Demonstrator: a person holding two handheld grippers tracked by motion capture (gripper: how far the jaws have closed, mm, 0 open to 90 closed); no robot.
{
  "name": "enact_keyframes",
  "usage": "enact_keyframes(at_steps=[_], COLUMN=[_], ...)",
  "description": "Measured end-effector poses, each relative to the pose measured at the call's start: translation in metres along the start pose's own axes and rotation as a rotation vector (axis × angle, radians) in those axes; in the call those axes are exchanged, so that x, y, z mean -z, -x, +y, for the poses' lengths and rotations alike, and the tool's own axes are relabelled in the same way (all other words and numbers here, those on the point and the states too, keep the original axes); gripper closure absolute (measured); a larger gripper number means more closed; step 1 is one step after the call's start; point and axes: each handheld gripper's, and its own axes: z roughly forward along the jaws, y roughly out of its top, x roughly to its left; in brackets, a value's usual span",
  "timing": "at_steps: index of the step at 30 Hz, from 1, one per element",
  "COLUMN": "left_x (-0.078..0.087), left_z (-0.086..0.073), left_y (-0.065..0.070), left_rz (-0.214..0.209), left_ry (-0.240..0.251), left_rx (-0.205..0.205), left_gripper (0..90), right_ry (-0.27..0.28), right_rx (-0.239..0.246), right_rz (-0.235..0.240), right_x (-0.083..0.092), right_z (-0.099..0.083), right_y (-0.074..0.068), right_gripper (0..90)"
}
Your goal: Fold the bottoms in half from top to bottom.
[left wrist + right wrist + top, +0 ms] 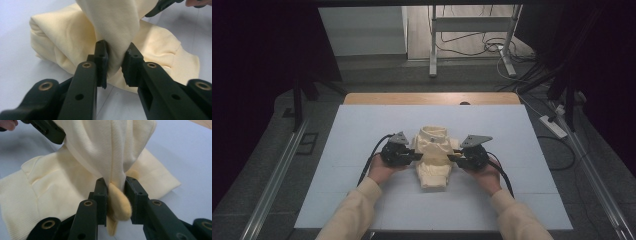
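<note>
Left gripper (115, 62): two black jaws set a narrow way apart, a fold of cream cloth between them. The left pad lies against the fold. Whether the right pad presses on it cannot be told; a thin dark gap seems to show there. In the high view it comes in level from the left side of the garment (416, 156).

Right gripper (116, 197): jaws narrowly parted and pinching a bunched fold; both pads bear on the cloth, and a rounded lobe of it bulges out toward the camera between them. In the high view it meets the garment from the right (453, 158).

Garment (432, 155): cream-yellow knitted top, folded into a compact bundle, lying at the middle of the mat between the two grippers. Collar or neck opening at the far end, narrower folded part at the near end.

Material: soft, matte fleece-like knit; ribbed band along one edge (192, 67); smooth folds rising upward from each pair of jaws.

Jaw build: hard black plastic, flat blocky pads with stepped edges, brass-coloured rivets at the pivots.

Top plates: grey three-cornered plate on each gripper (399, 138).

Hands: left hand (379, 172) and right hand (486, 174) hold the gripper bodies from the near side; sleeves cream.

Mat (362, 130): pale blue-white sheet, smooth, rectangular, covering the table.

Table (377, 98): wooden edge showing at the far side.
</note>
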Motion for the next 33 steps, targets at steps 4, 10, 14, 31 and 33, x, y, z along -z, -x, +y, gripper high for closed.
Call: enact_keyframes(at_steps=[4, 10, 14, 31, 33], left_x=[0.0009, 0.0005, 0.0006, 0.0015, 0.0021], left_z=[-0.0018, -0.0031, -0.0041, -0.0042, -0.004], left_y=[0.0006, 0.0006, -0.0001, 0.0011, 0.0016], left_rz=[-0.002, -0.009, -0.014, 0.018, 0.021], left_ry=[0.0, -0.002, -0.009, -0.011, -0.012], left_rx=[-0.001, 0.001, 0.016, 0.046, 0.049], left_gripper=[73.0, 71.0, 69.4, 53.5, 52.0], right_ry=[0.002, 0.005, 0.003, 0.019, 0.019], right_rx=[0.005, 0.011, 0.024, 0.017, 0.013], right_rz=[0.002, 0.0, -0.006, -0.011, -0.013], right_x=[0.0011, 0.0018, 0.0033, 0.0087, 0.0094], right_z=[-0.0009, -0.0022, -0.0022, -0.0014, -0.0013], right_y=[-0.0016, -0.0034, -0.0064, -0.0077, -0.0076], right_gripper=[70.6, 69.4, 68.0, 59.2, 58.7])
